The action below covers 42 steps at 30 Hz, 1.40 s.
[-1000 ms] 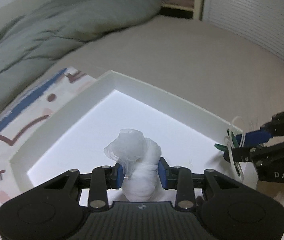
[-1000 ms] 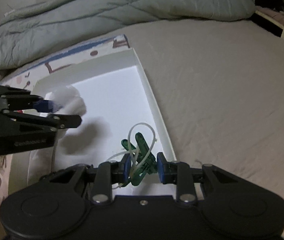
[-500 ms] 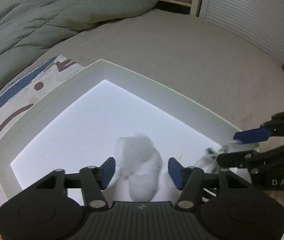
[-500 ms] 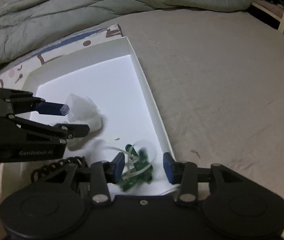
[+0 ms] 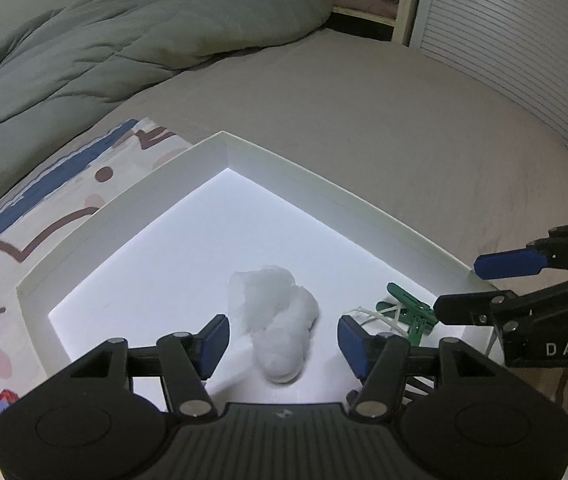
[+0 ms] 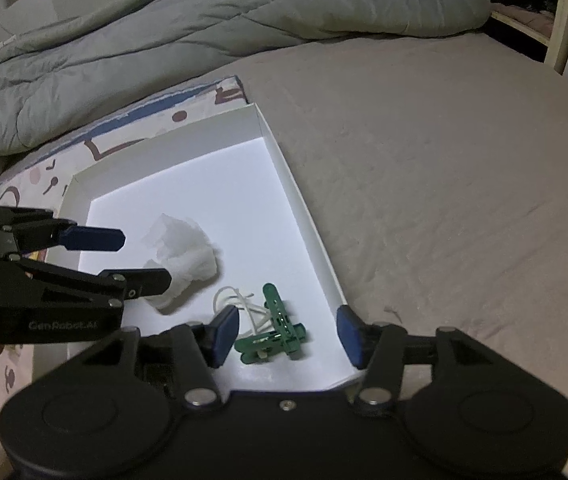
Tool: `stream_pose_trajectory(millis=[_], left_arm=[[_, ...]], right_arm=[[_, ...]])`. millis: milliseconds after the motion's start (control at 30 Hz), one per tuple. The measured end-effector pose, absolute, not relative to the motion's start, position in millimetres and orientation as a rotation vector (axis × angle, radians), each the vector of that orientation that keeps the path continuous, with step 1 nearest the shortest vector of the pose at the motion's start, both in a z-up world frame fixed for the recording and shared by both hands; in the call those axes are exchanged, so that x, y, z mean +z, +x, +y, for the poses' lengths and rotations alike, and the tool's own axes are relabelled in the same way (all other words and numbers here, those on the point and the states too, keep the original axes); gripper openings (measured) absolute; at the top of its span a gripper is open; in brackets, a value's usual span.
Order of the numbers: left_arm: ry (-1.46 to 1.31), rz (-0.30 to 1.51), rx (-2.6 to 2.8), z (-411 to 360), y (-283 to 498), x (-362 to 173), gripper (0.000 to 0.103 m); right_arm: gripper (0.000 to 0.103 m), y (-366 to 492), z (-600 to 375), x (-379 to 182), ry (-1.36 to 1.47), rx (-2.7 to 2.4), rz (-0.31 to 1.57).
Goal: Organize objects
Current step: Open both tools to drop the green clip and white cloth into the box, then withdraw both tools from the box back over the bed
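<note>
1. Pointing steeply down into the white box [image 5: 326,188], the left gripper [image 5: 282,334] hangs over the near part of the box floor, its blue pads [image 5: 213,336] well apart with clear gaps on both sides.
2. The white wad [image 5: 280,328], a crumpled wrap of cloth or tissue, lies on the box floor between those pads, touched by neither.
3. The right gripper [image 6: 288,334] also tilts steeply down, over the box's near right corner; its jaws are opening, and the pads [image 6: 226,332] stand clear of what lies below.
4. The green clips [image 6: 278,330], two crossed pegs tied to a loop of white cord [image 6: 236,300], rest on the box floor between the right pads, free of both.
5. In the left view the right gripper [image 5: 480,284] comes in from the right edge, its fingers one above the other, just beside the clips [image 5: 406,312].
6. In the right view the left gripper [image 6: 140,258] comes in from the left, its lower finger crossing in front of the wad [image 6: 188,256].
7. The wad and clips lie near each other but apart.
8. The box sits on a tan sheet [image 6: 444,184] and partly on a patterned cloth [image 5: 64,208]; a grey quilt [image 5: 124,32] is bunched behind it.
</note>
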State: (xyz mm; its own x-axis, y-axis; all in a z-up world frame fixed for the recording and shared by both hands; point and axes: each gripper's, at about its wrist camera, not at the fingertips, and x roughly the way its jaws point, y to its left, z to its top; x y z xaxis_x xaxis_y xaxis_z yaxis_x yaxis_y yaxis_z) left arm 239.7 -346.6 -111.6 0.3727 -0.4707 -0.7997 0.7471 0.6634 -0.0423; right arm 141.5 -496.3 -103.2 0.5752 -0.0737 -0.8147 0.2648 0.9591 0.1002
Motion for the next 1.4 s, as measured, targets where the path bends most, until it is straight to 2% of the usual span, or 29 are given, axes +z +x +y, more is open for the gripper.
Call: stream_pose_trajectory(millis=[433, 800, 1033, 1267, 1400], left_arm=[[0.317, 0.855, -0.733, -313, 221, -76, 0.061], [0.3, 0.815, -0.691, -279, 194, -45, 0.061], [0.261, 0.802, -0.666, -259, 175, -29, 0.062], [0.238, 0.784, -0.621, -239, 160, -18, 0.07], [0.212, 0.78, -0.595, -226, 153, -14, 0.085]], right_arm=[[0.064, 119, -482, -73, 0.232, -0.237, 0.861], [0.065, 97, -464, -48, 0.225, -0.237, 0.817], [0.071, 83, -451, -34, 0.225, -0.239, 0.788], [0.08, 67, -441, -22, 0.201, -0.252, 0.764], [0.082, 58, -439, -16, 0.192, -0.266, 0.752]])
